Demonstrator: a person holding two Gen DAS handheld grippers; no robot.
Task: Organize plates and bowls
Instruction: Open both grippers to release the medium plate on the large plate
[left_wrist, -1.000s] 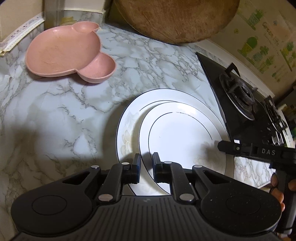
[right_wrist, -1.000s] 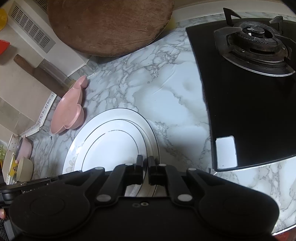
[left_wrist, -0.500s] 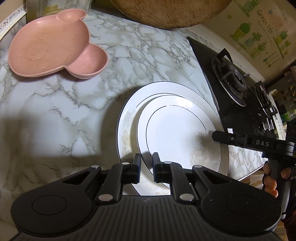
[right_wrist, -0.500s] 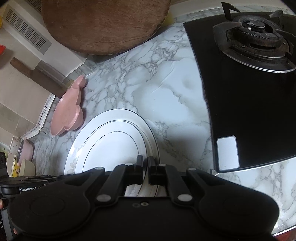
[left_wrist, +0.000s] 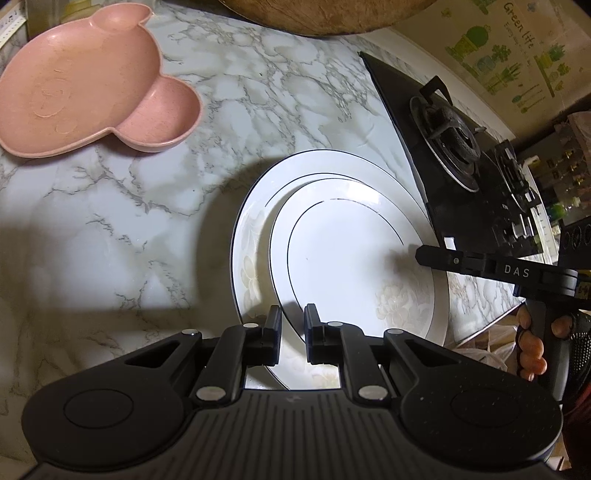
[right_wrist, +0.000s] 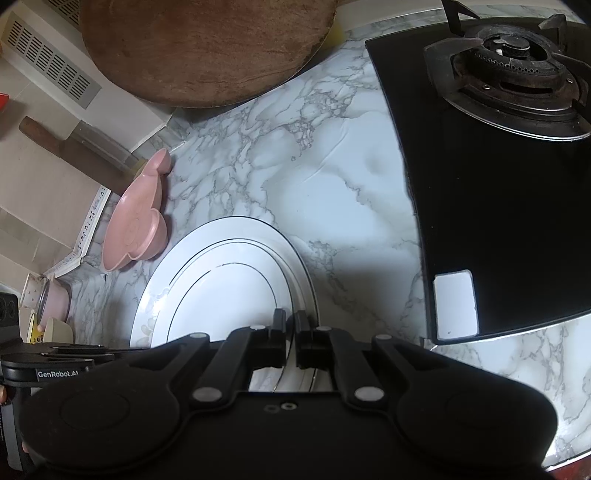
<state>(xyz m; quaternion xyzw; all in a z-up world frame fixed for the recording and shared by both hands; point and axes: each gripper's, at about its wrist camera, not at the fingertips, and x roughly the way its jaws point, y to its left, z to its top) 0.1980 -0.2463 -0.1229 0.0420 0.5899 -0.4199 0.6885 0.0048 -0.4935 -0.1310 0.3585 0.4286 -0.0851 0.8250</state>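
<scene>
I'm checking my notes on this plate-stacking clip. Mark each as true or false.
1. A smaller white plate lies on a larger white plate. True.
2. The pink dish sits on the stove. False: it rests on the marble counter.
3. The stove has a pot on it. False: the burner is bare.
4. Each tool, left and right, is at the plates' near rim. True.

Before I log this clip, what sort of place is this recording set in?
Most likely a home kitchen. A gas stove with black burner grates is set into a marble-patterned countertop, a round wooden chopping board leans against the wall, and stacked white plates sit near a pink divided dish.
</scene>
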